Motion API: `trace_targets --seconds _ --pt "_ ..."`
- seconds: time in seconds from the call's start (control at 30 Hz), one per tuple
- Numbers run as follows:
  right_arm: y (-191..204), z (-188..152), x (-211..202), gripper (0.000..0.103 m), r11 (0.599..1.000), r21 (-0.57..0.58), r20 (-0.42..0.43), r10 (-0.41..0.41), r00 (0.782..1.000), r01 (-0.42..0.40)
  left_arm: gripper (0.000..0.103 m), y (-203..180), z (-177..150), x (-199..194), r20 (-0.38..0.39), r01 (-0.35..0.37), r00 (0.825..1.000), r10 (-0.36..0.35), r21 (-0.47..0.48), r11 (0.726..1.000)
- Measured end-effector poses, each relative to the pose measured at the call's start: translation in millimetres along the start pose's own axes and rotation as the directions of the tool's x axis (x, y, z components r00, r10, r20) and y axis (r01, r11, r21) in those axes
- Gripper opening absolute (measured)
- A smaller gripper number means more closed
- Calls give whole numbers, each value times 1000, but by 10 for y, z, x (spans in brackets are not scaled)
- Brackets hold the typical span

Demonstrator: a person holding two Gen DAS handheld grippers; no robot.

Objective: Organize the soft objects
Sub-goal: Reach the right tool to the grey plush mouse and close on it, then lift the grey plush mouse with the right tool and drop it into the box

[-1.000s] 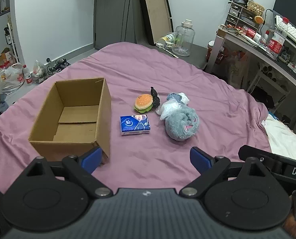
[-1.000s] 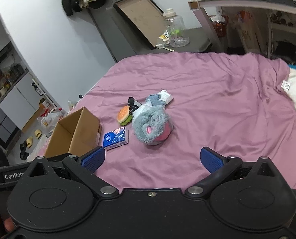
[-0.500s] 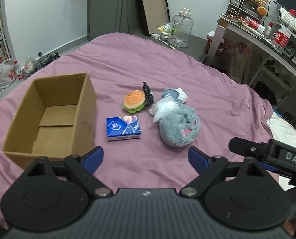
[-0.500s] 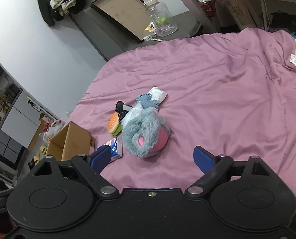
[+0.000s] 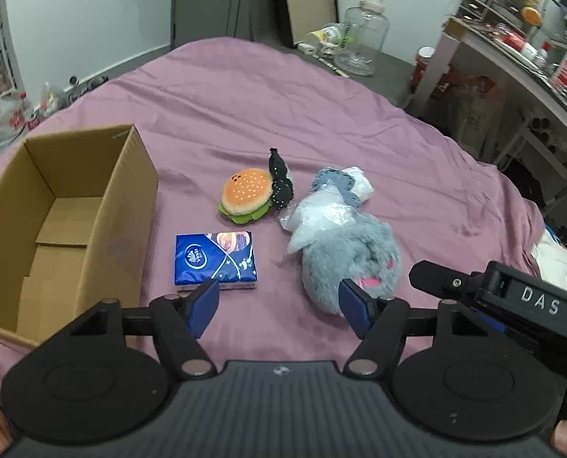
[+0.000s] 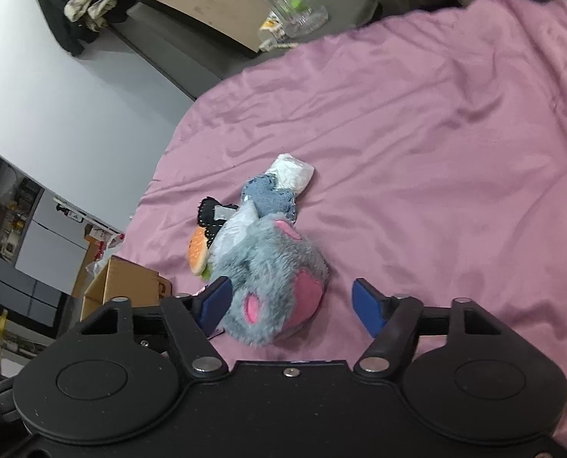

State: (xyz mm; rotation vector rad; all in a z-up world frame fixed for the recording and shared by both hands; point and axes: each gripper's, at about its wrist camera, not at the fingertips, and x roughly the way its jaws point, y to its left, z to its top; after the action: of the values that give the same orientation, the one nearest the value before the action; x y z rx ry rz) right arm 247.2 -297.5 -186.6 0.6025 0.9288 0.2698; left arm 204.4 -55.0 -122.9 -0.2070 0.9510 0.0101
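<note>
Your left gripper (image 5: 279, 307) hangs over the purple bedsheet (image 5: 359, 114) with its jaws closing and nothing between them; its left blue pad sits just at the near edge of the blue tissue pack (image 5: 214, 259), while its right pad overlaps the near side of the grey plush toy (image 5: 352, 255) in the view, though contact there is hard to judge. Your right gripper (image 6: 289, 305) is also closing, its jaws straddling the same grey plush toy (image 6: 275, 278); the left pad seems to brush the fur and the right pad stands clear of it, so nothing is clamped. The open cardboard box (image 5: 65, 221) rests on the sheet to the left of the tissue pack; the burger plush (image 5: 247, 194) lies beyond the pack, with a black dotted cloth (image 5: 281, 183) touching it; a clear plastic bag (image 5: 321, 217) lies against the grey toy's far side.
</note>
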Motion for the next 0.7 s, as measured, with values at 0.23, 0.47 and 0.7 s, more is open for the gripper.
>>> trace_targets --seconds 0.23,0.47,0.7 --pt "-149 65 223 54 997 66 -40 42 998 -39 53 -17 98 309 -42 22 999 -24 -42 999" --pt "-243 83 344 42 990 112 -75 92 993 -83 50 -91 127 513 -57 63 996 -66 -58 996" --pt "-262 72 356 26 985 126 -86 131 988 -120 39 -98 115 610 -64 127 989 -133 -102 987"
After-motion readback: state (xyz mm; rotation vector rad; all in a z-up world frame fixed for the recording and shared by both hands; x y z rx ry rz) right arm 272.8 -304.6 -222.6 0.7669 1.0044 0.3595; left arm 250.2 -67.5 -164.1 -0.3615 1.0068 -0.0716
